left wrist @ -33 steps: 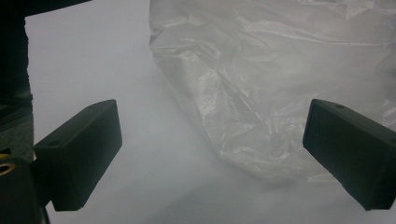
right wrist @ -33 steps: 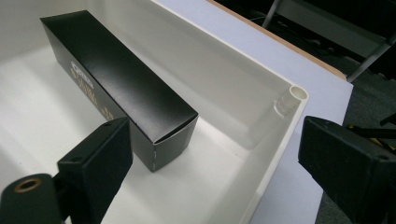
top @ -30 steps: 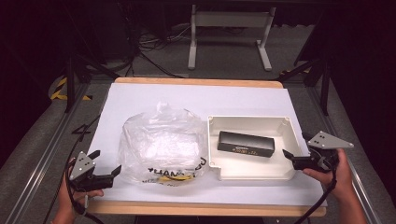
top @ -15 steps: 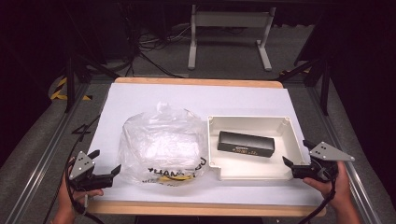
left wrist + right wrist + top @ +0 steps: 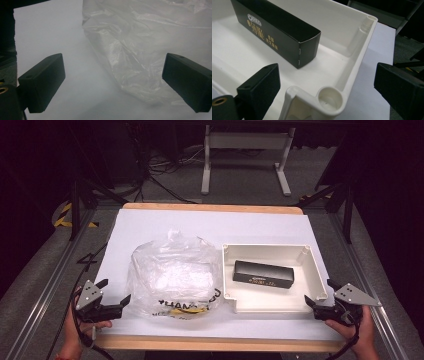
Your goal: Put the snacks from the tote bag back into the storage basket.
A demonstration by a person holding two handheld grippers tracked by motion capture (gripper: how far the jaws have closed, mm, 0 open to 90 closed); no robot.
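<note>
Where the forearms enter at the bottom of the high view, the left gripper point(image 5: 114, 293) is held at lower left with jaws spread wide, nothing between them, just beside a crumpled clear plastic bag point(image 5: 172, 272). At lower right, the right gripper point(image 5: 318, 293) is likewise wide and empty, its jaws set either side of the near corner of a white tray point(image 5: 311, 265). A black carton point(image 5: 263, 274) with gold lettering is seen lying inside the tray. Something pale, perhaps folded, is visible in the bag. Both rest on the white table point(image 5: 210, 225).
</note>
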